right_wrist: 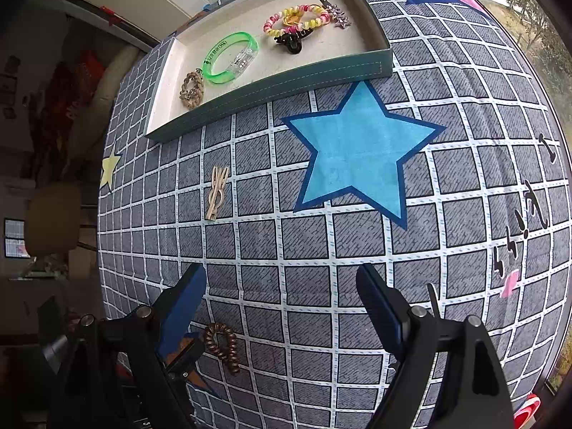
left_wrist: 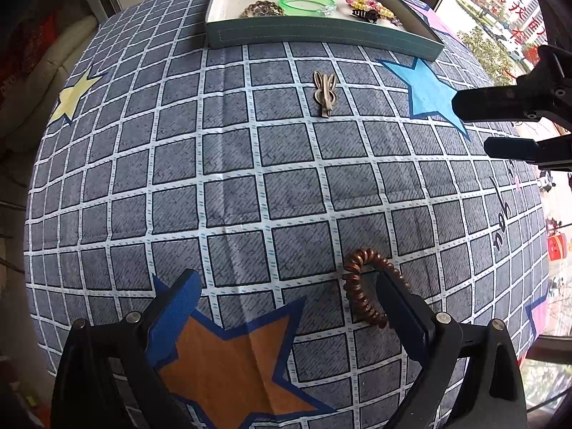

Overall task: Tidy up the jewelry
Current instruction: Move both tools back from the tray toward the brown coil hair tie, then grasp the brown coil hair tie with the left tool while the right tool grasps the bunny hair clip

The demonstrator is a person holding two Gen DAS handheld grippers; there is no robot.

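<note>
brown coiled hair tie (left_wrist: 364,286) lies on the checked cloth (left_wrist: 228,178), touching the left gripper (left_wrist: 286,307)'s right finger, jaws spread wide. right gripper (right_wrist: 282,296), also released and empty, sits farther off; the tray (left_wrist: 321,34) lies ahead.

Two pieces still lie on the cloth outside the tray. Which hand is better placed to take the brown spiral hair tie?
Left. The brown spiral hair tie lies by a finger of the open left gripper.
</note>
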